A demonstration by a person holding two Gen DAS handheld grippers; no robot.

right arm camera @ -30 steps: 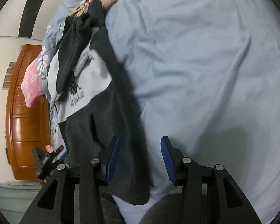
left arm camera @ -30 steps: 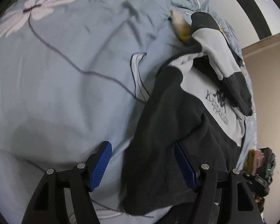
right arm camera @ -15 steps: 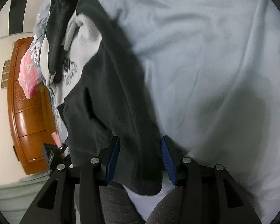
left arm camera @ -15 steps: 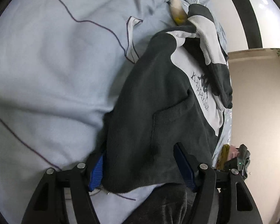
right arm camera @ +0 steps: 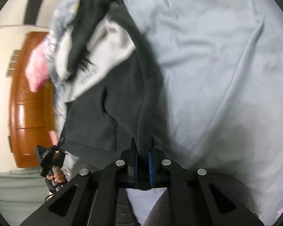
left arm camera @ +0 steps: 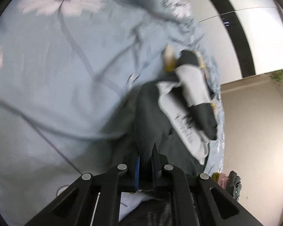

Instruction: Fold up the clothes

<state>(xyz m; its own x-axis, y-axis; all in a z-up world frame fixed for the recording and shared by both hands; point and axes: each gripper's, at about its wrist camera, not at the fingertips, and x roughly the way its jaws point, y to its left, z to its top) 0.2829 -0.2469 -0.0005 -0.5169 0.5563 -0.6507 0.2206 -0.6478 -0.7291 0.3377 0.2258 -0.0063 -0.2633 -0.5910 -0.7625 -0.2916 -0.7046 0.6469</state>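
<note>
The fleece sweatshirt (left arm camera: 149, 120) lies on the bed (left arm camera: 66, 86); left gripper (left arm camera: 144, 166) and right gripper (right arm camera: 142, 162) have just closed, pinching its hem. Soft, probably light; hem corners suit lifting.

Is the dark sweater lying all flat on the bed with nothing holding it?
No, the right gripper is pinching the dark sweater along its near edge, above the light blue bedsheet.
</note>
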